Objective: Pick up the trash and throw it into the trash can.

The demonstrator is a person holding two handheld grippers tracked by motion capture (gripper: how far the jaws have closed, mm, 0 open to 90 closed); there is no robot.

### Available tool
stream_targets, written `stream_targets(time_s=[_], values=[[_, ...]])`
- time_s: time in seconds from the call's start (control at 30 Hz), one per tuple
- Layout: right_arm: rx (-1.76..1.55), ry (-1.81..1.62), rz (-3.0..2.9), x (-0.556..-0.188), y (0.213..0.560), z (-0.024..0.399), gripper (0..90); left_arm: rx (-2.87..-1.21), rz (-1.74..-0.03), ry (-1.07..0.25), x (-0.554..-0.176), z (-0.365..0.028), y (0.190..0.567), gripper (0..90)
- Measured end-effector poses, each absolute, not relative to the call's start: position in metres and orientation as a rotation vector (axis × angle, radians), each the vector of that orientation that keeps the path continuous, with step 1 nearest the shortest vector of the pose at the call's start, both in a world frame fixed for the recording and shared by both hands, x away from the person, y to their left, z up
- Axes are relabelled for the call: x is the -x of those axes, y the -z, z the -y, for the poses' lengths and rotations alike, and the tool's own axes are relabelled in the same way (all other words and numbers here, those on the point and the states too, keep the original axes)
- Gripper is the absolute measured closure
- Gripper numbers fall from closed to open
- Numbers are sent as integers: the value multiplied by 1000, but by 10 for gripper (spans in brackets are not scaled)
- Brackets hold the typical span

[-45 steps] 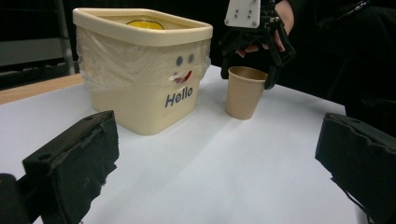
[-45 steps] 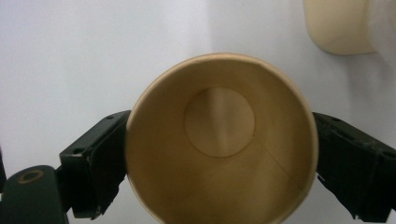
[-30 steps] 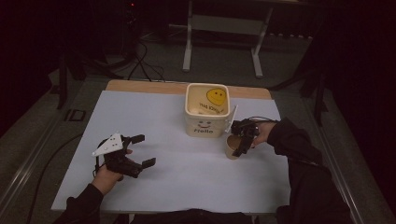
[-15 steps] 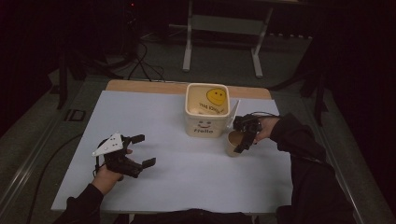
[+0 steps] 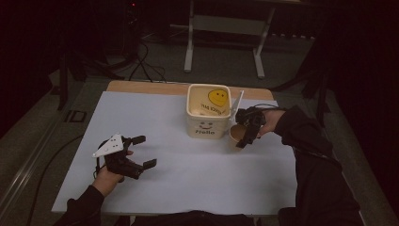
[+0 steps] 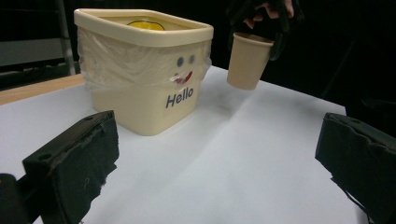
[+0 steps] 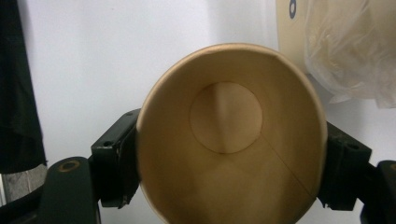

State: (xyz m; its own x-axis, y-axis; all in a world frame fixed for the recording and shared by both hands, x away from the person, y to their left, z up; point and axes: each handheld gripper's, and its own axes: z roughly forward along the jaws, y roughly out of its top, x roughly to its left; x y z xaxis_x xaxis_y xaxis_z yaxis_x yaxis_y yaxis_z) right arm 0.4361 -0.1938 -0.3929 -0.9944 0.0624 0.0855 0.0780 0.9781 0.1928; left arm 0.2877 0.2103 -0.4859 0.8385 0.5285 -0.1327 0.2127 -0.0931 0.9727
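A cream tub with a smiley face and the word "Hello" stands at the back middle of the white table; a clear plastic liner wraps its rim. Just right of it my right gripper is shut on a brown paper cup, which hangs upright a little above the table. In the right gripper view the cup is empty and pinched between both fingers. My left gripper is open at the front left, its jaws wide apart and pointing at the tub.
The white sheet covers the table, with a wooden strip bare along the far edge. A white strip leans out of the tub's right side. A metal stand and cables lie on the dark floor beyond.
My right gripper has lifted the paper cup up off the table, staying beside the tub. The left gripper has stayed in place, open.
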Motion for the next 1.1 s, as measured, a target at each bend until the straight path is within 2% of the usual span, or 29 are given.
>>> stream_targets(time_s=[1.1], values=[[56, 305, 3062, -444, 326, 173, 227, -1672, -584, -287, -288, -211, 486, 6]])
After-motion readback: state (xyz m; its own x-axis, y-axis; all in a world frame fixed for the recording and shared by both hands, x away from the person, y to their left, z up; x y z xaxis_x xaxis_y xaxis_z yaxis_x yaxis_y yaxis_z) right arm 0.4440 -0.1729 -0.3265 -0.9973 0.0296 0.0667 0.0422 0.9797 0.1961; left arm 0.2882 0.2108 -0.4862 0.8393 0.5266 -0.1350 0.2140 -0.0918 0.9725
